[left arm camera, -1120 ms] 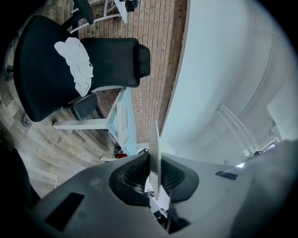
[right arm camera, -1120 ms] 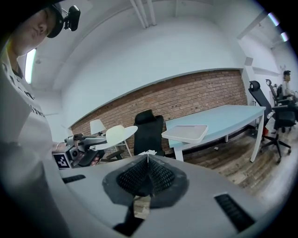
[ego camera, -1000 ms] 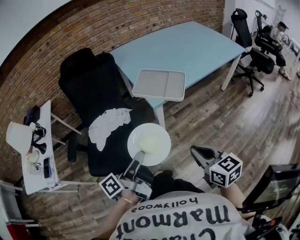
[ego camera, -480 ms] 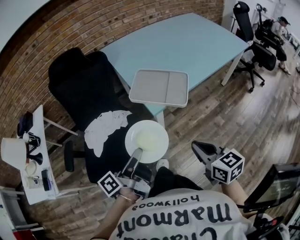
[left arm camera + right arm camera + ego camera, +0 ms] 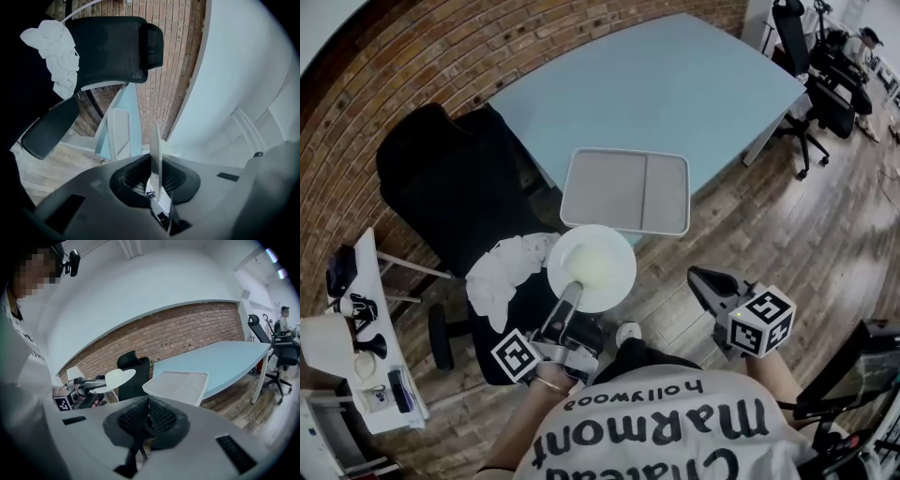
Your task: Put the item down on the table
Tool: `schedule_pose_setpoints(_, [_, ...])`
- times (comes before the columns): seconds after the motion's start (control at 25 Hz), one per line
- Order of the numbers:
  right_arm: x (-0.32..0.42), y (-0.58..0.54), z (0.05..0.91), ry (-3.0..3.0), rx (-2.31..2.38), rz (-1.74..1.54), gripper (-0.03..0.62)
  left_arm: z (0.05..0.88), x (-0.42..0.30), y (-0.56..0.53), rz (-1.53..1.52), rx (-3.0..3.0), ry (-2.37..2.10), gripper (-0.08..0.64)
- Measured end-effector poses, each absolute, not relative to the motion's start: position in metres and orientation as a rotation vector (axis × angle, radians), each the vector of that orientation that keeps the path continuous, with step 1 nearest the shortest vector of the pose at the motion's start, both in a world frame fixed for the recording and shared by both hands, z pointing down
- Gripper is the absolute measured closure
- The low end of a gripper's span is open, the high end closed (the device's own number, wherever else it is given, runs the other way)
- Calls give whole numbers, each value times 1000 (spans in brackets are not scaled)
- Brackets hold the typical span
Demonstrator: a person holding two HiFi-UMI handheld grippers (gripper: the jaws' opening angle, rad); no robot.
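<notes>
A white plate [image 5: 591, 267] is held level by its near rim in my left gripper [image 5: 570, 298], which is shut on it. The plate hangs over the floor, just short of the grey tray [image 5: 628, 190] at the near edge of the light blue table [image 5: 675, 84]. In the left gripper view the plate [image 5: 155, 159] stands edge-on between the pads of my left gripper [image 5: 157, 187]. My right gripper [image 5: 705, 281] is to the right, shut with nothing in it. In the right gripper view its jaws meet [image 5: 147, 416], and the plate [image 5: 120, 377] and tray [image 5: 180, 383] lie ahead.
A black office chair [image 5: 450, 178] with a white cloth [image 5: 502, 272] on its seat stands left of the plate. A small white side table [image 5: 366, 328] with several items is at far left. More office chairs [image 5: 811, 66] and a seated person [image 5: 283, 319] are far right.
Both grippers and the plate have come closer to the table. The plate's far rim now nearly reaches the tray; before, it hung over the chair seat and floor.
</notes>
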State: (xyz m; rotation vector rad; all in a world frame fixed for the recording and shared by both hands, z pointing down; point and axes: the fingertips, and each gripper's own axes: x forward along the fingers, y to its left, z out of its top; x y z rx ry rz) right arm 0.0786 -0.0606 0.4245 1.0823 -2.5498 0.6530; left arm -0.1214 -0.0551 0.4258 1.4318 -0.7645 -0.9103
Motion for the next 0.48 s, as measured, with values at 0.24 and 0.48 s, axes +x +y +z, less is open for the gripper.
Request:
schedule_pose_setpoints(0.24, [53, -120, 408, -2570, 1111, 614, 581, 427, -137, -114, -855, 1487, -731, 532])
schedule_pose_setpoints(0.48, [49, -161, 402, -2565, 1150, 564, 581, 456, -141, -148, -800, 1447, -742, 532])
